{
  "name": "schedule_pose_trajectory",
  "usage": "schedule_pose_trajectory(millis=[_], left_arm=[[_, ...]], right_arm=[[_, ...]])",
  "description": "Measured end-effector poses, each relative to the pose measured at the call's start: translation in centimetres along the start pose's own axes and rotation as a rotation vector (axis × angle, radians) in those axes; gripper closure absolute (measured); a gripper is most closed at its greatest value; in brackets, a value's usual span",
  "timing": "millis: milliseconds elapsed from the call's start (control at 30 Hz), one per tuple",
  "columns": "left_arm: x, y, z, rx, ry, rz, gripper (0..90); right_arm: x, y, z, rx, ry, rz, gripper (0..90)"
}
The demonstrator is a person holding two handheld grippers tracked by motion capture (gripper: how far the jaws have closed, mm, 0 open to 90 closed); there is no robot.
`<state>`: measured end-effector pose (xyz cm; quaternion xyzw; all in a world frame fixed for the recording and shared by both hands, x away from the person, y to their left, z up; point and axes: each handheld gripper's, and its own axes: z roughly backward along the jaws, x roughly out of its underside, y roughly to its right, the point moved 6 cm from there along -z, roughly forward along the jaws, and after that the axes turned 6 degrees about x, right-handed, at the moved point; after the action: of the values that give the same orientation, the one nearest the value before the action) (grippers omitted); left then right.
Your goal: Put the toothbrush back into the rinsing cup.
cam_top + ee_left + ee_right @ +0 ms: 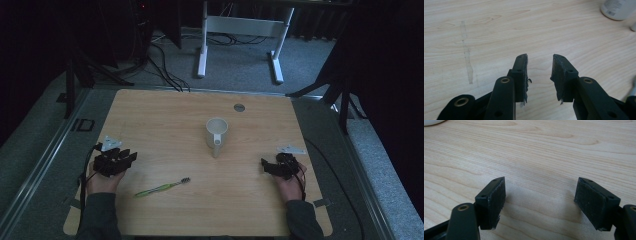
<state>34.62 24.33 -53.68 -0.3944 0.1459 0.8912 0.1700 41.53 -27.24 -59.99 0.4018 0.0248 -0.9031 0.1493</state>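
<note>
Resting on the near part of a pale wooden table (pixel 165 112), both hand-held grippers sit idle with nothing between their jaws. The left gripper (pixel 131 157) lies at the near left, held in the person's left hand (pixel 102 181), its jaws pointing toward the middle of the table; in the left gripper view the left gripper (pixel 539 75) shows its two black jaws parted by a modest gap, with bare wood grain between the worn pads and nothing gripped. The right gripper (pixel 265 165) lies at the near right in the person's right hand (pixel 289 186), well apart from the left one; in the right gripper view the right gripper (pixel 539 200) has its jaws spread clearly wider, again with only the tabletop between them. A green toothbrush (pixel 162 187) lies flat on the table just to the right of the left gripper and slightly nearer, its bristled head pointing right and a little away, touching neither gripper. A white mug (pixel 216 134) stands upright near the middle of the table, farther off than both grippers, its handle turned toward the person. A small round grey disc (pixel 239 107) sits in the tabletop beyond the mug, near the far edge.
</note>
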Motion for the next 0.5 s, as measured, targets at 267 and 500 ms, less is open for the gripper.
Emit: schedule_pose_trajectory(millis=[267, 500], left_arm=[[-0.2, 0.8, 0.6, 0.009, 0.012, -0.010, 65.4], [-0.6, 2.3, 1.3, 0.041, 0.010, -0.060, 65.2]], right_arm=[[0.0, 0.0, 0.0, 0.000, 0.000, 0.000, 24.5], [0.0, 0.0, 0.0, -0.001, 0.000, 0.001, 24.5]])
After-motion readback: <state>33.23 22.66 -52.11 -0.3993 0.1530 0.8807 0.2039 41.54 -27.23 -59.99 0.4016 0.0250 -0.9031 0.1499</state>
